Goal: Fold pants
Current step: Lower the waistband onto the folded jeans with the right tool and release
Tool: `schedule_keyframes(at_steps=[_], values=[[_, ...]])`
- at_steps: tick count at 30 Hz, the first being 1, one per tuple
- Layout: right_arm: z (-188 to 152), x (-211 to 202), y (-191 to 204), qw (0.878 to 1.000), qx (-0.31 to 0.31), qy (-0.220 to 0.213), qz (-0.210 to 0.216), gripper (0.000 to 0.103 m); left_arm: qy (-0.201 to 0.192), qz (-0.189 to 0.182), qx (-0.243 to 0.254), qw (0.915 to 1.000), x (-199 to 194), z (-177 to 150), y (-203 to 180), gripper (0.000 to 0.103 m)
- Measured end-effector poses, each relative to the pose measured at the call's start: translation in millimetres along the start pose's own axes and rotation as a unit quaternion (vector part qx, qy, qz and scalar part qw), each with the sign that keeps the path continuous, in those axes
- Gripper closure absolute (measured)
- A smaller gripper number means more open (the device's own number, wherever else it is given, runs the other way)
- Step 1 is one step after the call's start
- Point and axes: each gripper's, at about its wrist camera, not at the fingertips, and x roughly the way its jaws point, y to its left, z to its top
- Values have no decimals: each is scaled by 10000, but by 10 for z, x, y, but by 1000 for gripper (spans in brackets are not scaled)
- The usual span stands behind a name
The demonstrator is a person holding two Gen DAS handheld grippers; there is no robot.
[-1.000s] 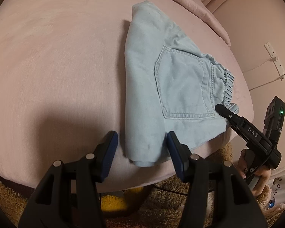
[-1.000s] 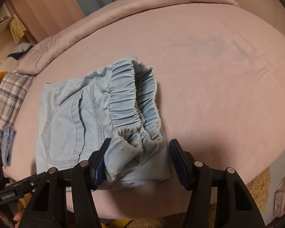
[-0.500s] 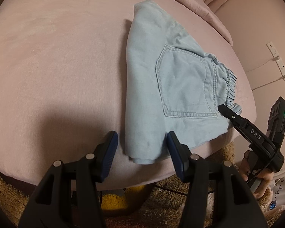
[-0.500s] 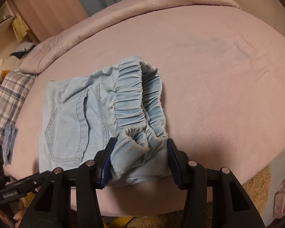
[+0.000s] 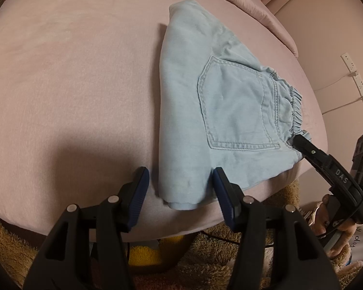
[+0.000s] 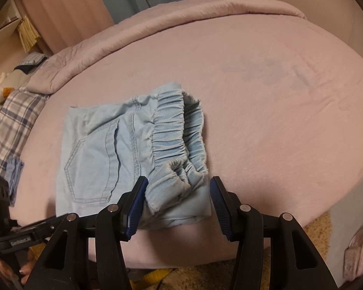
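On the pink bed [image 5: 72, 84] we see the folded pants [image 5: 220, 125], our left gripper [image 5: 179, 188] half open astride their near left corner, gripping nothing, our right gripper [image 6: 179, 195], jaws just narrowed, bracketing the waistband corner, unpinched.

pants [image 5: 220, 120] on bed [image 5: 72, 84] | near front edge | blanket [image 6: 157, 31] behind

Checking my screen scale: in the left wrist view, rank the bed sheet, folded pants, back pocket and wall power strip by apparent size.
1. Bed sheet
2. Folded pants
3. Back pocket
4. Wall power strip, smallest as seen, but it sits farther off, so its true size is unsure.
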Motion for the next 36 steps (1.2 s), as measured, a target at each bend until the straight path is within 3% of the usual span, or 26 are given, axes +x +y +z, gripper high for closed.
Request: schedule_keyframes(at_steps=[4,5,6,10,26,36], values=[[16,-15,-20,10000,-4,-44,62,51,-18,15,-2,10000,-1,-10,-6,47],[17,-5,-22,10000,4,-28,93,54,-16,15,0,10000,-2,-8,-4,47],[19,2,-21,9999,10,-16,162,63,-13,17,0,10000,-2,-7,-2,47],[17,-66,46,9996,-105,-135,218,71,-14,37,12,10000,-2,-16,-14,47],[-33,145,-22,9997,-40,103,235,74,-47,89,31,9999,-6,-25,3,45],[-28,132,-54,9996,-11,167,235,74,-16,-79,60,9999,-101,20,29,46]])
